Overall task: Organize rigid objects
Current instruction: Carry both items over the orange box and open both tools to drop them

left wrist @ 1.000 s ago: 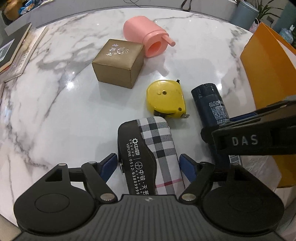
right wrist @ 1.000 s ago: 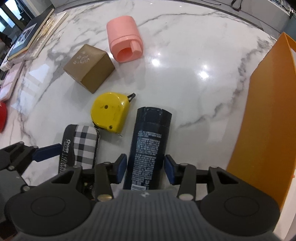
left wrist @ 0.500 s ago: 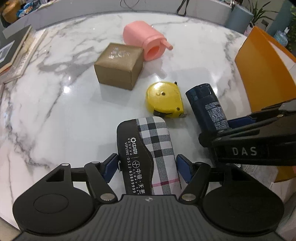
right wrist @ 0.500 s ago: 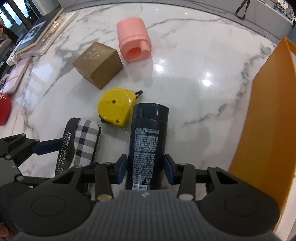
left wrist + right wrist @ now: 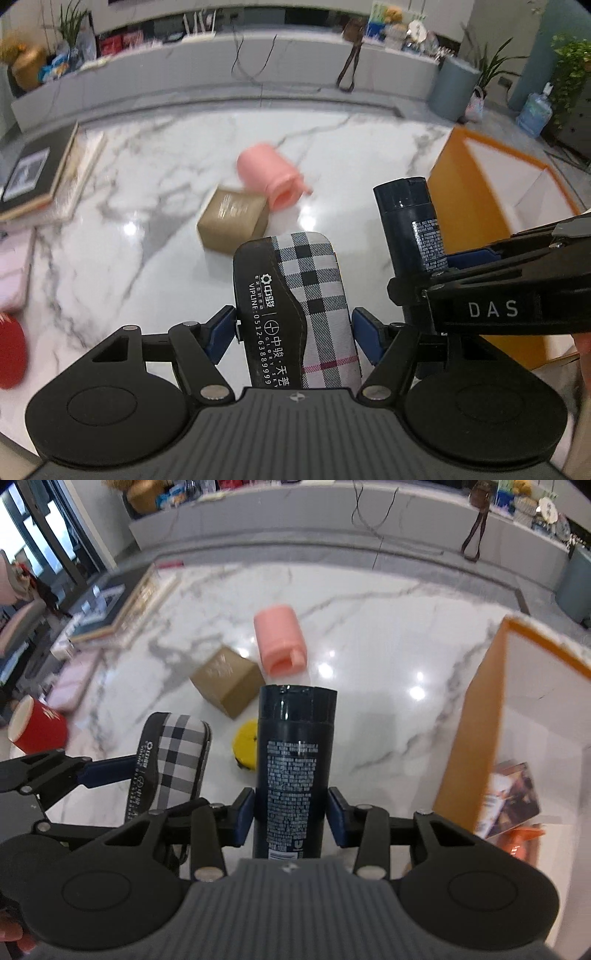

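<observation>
My left gripper [image 5: 293, 330] is shut on a plaid and black case [image 5: 295, 302], held up off the marble table [image 5: 155, 192]. Beside it my right gripper [image 5: 290, 814] is shut on a dark blue can [image 5: 295, 768], also lifted; the can [image 5: 408, 225] and the case [image 5: 170, 760] each show in the other wrist view. On the table below lie a tan box [image 5: 227, 679], a pink cylinder [image 5: 281, 642] on its side, and a yellow tape measure [image 5: 245, 747] partly hidden behind the can.
An open orange box [image 5: 476, 716] stands at the right, with printed items inside. Books [image 5: 37, 173] lie at the table's left edge. A red cup [image 5: 37, 725] sits at the left, near pink packets [image 5: 74, 675]. A grey counter [image 5: 258, 81] runs along the back.
Both grippers have risen and tilted up, lifting the case and the can off the table. The left jaws narrowed onto the case early on. The tape measure, box and pink cylinder stay put.
</observation>
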Available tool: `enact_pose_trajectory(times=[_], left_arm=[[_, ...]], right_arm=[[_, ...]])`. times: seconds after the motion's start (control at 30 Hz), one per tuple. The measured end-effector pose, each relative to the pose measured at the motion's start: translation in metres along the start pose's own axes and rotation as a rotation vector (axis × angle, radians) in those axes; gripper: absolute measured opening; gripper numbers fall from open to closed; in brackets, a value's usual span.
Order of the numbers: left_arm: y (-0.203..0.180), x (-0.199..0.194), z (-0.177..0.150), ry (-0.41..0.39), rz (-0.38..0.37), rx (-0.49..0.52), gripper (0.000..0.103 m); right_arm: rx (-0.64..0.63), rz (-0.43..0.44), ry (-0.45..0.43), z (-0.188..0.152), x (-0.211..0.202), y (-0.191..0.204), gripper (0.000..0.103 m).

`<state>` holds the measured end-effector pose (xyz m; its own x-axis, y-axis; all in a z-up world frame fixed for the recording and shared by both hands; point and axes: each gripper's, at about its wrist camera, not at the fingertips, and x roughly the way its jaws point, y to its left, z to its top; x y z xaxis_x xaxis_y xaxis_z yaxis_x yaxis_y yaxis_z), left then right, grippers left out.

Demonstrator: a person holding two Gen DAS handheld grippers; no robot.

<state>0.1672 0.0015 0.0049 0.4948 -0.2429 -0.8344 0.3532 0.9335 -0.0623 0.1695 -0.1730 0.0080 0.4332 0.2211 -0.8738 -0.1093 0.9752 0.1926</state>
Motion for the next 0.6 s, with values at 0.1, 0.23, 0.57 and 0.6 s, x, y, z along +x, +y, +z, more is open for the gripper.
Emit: enact_pose_trajectory(times=[0.1,0.23,0.57,0.6], left_arm=[[-0.014,-0.02,0.011,-0.05,-0.016,0.025,0.079],[-0.041,-0.042,0.025,-0.119,-0.05,0.079,0.079],[-0.142,-0.039,0.053,-0.187,-0.182,0.309,0.079],[-0.152,-0.033,0.055,-0.186,-0.19,0.334,0.079]], right_arm=[[0.007,0.0,-0.057,0.001,-0.032,-0.007,0.042],[0.027,-0.022,-0.133,0.002,-0.073,-0.024,0.042],[0.156,-0.133,-0.175,-0.017,-0.117,-0.118,0.042],[0.175,-0.14,-0.173,-0.02,-0.116,-0.129,0.042]])
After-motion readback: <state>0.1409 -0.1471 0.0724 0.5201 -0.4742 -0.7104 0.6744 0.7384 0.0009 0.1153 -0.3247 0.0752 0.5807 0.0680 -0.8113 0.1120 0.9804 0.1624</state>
